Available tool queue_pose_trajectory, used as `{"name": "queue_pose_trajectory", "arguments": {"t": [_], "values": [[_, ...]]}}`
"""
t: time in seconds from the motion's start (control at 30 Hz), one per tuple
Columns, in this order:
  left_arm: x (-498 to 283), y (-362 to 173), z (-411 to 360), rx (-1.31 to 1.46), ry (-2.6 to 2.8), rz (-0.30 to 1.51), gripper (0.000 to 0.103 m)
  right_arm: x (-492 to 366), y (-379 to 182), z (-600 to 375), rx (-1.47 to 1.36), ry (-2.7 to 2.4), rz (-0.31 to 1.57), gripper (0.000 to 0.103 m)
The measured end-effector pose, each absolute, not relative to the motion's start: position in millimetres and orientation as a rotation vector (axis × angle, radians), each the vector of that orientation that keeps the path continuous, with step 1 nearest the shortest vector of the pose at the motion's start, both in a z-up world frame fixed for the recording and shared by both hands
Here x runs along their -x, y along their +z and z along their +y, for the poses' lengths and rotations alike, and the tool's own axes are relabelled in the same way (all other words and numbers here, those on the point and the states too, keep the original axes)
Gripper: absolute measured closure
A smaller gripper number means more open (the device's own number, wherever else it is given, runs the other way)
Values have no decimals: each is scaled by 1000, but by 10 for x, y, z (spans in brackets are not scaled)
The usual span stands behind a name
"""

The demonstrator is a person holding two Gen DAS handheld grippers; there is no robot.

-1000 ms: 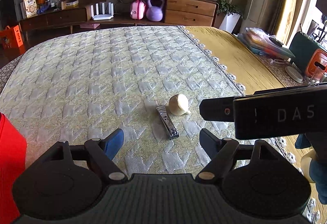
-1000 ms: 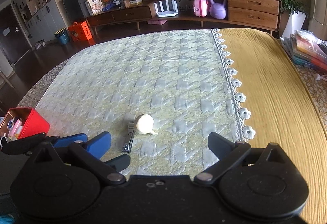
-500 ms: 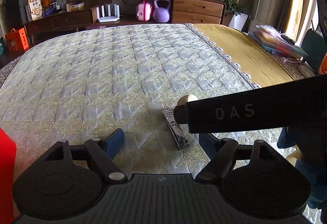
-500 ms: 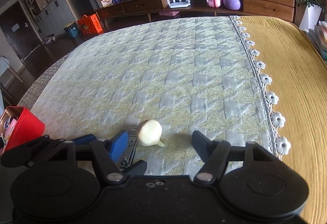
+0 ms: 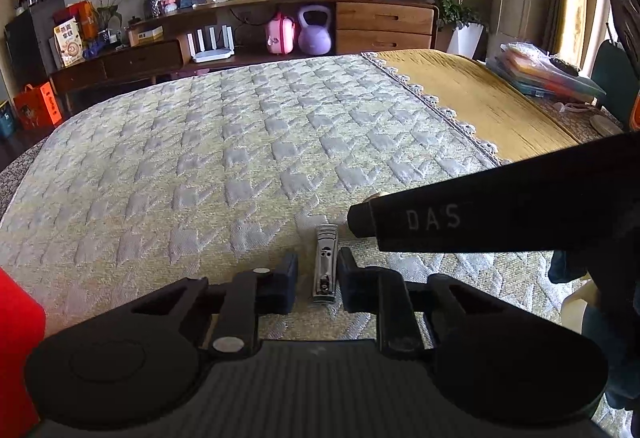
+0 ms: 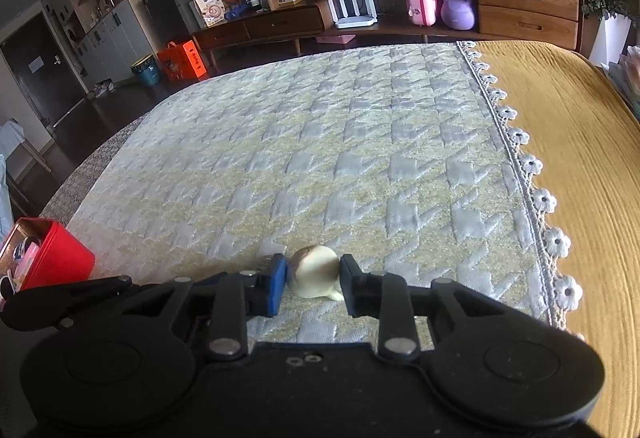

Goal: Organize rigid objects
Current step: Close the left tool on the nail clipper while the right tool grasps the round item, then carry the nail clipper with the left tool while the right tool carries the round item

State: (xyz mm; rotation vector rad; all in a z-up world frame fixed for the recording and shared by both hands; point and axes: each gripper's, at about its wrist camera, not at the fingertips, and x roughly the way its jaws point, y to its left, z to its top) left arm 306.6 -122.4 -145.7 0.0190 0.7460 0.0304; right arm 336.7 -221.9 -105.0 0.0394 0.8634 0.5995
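Observation:
A silver nail clipper (image 5: 325,262) lies on the quilted bedspread (image 5: 240,158) between the fingers of my left gripper (image 5: 318,284), whose jaws have narrowed around it with small gaps on both sides. A cream round object (image 6: 314,270) with a small tail sits between the fingers of my right gripper (image 6: 313,288), and both pads touch it. The right gripper's black body (image 5: 500,214) crosses the left wrist view and hides the round object there.
A red box (image 6: 48,258) with items inside stands at the bed's left edge, and shows at the left in the left wrist view (image 5: 16,350). A yellow blanket (image 6: 580,158) with lace trim covers the bed's right side. A wooden sideboard (image 6: 400,10) stands beyond the bed.
Both grippers moved forward and down onto the objects and narrowed their jaws: left around the nail clipper, right onto the round object.

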Motion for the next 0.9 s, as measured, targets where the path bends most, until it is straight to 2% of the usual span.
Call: {"name": "queue_pose_trajectory", "arguments": {"t": [0.1,0.8,0.9], "values": [[-3089,-1442,-1193,-6,29,758,92,-3361,-1035,-2286,-56,573,863,76],[-2679,-1146,-821,87,44,813,92,-2690,-740,-2393,-121,512,855,75],[-2556,-1054,-740,100,41,807,94,-2565,-688,-2365,-126,516,851,75]]}}
